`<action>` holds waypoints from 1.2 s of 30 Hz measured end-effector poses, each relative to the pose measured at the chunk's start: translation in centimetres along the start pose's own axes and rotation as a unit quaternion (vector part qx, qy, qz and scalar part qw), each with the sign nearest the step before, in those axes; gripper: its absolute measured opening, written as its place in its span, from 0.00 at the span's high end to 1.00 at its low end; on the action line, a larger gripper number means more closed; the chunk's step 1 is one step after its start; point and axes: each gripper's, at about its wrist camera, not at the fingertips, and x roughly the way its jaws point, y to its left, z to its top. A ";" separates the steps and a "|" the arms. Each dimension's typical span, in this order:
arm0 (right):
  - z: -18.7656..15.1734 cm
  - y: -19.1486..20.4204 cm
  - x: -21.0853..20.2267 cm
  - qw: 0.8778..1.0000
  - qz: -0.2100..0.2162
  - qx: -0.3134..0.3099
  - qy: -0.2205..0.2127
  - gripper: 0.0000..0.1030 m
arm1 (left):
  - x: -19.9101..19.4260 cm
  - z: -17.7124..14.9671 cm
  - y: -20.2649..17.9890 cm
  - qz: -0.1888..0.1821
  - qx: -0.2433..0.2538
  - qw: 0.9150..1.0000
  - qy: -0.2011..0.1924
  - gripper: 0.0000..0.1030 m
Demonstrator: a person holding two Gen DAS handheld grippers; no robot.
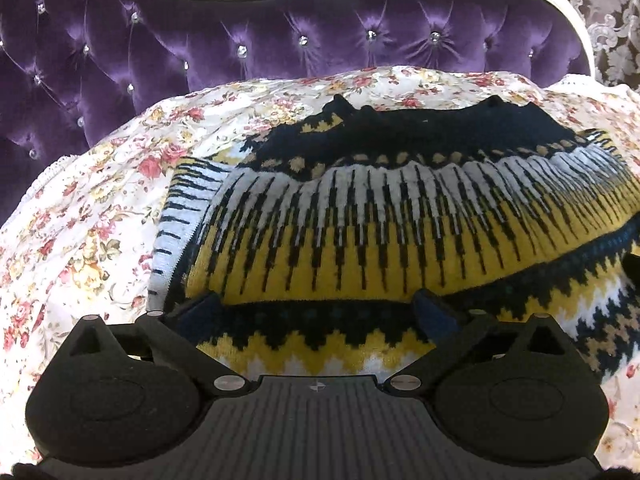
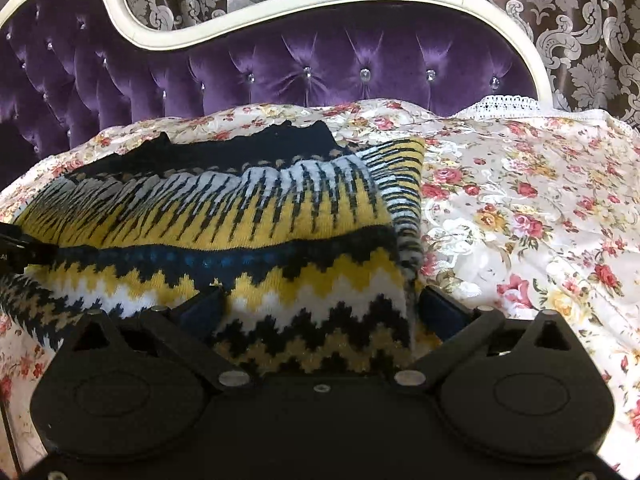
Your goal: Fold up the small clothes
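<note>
Left tool: while spread wide over the near hem, left tool (image 1: 316, 312) gripped nothing, both fingers (image 1: 200, 308) resting on or just above the knit.
Right tool: likewise wide, right tool (image 2: 324, 308) straddled the sweater's right near corner, one finger on the zigzag band, the other just past the side edge toward the bedspread.
Sweater: lay flat on the bed, patterned sweater (image 2: 224, 224) in black, yellow, white and blue, dark neckline toward the headboard, hem nearest both tools; sleeves looked tucked along each side (image 1: 180, 216).
Bed: carried the garment on a floral bedspread (image 2: 520, 208), with ample bare cover to the right.
Headboard: stood well behind, purple tufted headboard (image 1: 280, 52), clear of the work.
Step in hand, as judged: gripping the hem at two corners for a lengthwise fold toward the neckline.
Doing it well: should have closed each tool on both knit layers at matching points of the hem, not on the bedspread beneath.
Lift: should have raised both corners level and together, keeping the hem taut between them.
Risk: thick knit likely to slip from a shallow pinch; sleeve edge (image 2: 404, 184) likely to spill out if dragged.
</note>
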 end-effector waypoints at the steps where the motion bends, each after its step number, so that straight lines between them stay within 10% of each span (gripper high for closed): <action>1: 0.0 0.0 0.0 1.000 0.001 0.000 0.001 0.00 | 0.0 0.0 0.0 0.001 0.000 1.000 0.001 0.00; 25: 1.3 -3.8 -1.0 0.997 0.032 0.048 0.048 0.01 | 0.1 -0.3 -0.8 0.029 -0.016 0.999 0.001 0.00; 31: 1.1 -9.7 0.3 0.925 0.200 0.321 0.034 0.00 | 0.1 -0.3 -0.9 0.029 -0.017 0.999 0.000 0.00; 36: 0.8 -10.1 1.2 0.917 0.209 0.340 0.034 0.00 | 0.1 -0.3 -0.8 0.028 -0.017 0.999 0.001 0.00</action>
